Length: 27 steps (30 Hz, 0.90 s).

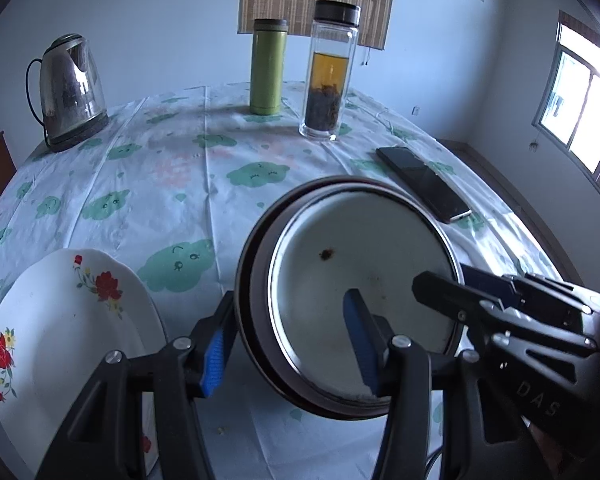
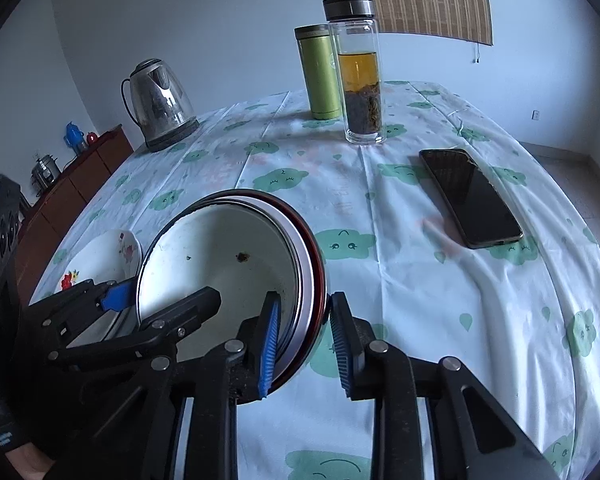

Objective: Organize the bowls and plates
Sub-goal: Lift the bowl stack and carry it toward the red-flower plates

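A white enamel bowl [image 1: 360,264] nested in a dark-rimmed bowl stands on the tablecloth, with a brown speck inside. My left gripper [image 1: 288,340] is open astride its left wall, one finger inside, one outside. My right gripper [image 2: 306,344] is open astride its right wall [image 2: 300,280], likewise. Neither pair of pads presses the wall. A white plate with red flowers [image 1: 60,332] lies to the left of the bowls; it also shows in the right wrist view [image 2: 100,260].
Farther back stand a steel kettle [image 1: 70,92], a green flask [image 1: 266,66] and a glass tea bottle [image 1: 328,72]. A black phone [image 2: 470,196] lies to the right. A wooden cabinet [image 2: 72,196] stands beyond the table's left edge.
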Each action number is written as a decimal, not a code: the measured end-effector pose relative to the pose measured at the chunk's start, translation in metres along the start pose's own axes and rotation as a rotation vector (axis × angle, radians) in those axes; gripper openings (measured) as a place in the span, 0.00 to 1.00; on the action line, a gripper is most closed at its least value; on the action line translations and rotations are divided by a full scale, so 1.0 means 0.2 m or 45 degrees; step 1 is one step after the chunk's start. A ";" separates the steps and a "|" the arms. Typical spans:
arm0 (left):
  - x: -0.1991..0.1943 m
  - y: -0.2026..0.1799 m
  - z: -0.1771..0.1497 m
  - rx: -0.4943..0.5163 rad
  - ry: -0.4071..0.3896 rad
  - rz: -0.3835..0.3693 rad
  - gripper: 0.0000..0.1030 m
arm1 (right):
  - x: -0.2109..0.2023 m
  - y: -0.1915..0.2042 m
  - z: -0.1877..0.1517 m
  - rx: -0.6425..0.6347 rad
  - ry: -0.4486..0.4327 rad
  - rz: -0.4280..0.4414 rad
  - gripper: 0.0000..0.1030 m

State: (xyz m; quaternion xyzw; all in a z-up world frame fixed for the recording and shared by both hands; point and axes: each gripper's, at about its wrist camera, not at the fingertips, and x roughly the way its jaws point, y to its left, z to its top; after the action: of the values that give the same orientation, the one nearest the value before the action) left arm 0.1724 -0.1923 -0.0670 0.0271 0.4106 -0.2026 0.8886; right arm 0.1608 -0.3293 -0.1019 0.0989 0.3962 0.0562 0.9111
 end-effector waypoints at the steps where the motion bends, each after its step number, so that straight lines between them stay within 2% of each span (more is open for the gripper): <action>1: -0.01 0.00 0.00 -0.004 -0.009 0.001 0.50 | 0.00 0.01 0.00 -0.004 0.003 0.005 0.27; 5: -0.07 -0.01 0.02 0.002 -0.069 0.015 0.50 | -0.03 0.02 0.00 -0.006 -0.009 0.021 0.27; 13: -0.13 0.00 0.02 -0.011 -0.111 0.000 0.50 | -0.12 0.05 0.02 -0.011 -0.054 0.030 0.27; 27: -0.38 0.09 0.02 -0.040 -0.306 0.042 0.50 | -0.24 0.21 0.04 -0.079 -0.119 0.077 0.27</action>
State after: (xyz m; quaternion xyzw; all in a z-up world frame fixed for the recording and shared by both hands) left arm 0.1373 -0.1517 -0.0099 -0.0047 0.3038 -0.1834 0.9349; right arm 0.1330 -0.2983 -0.0524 0.0849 0.3480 0.0912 0.9292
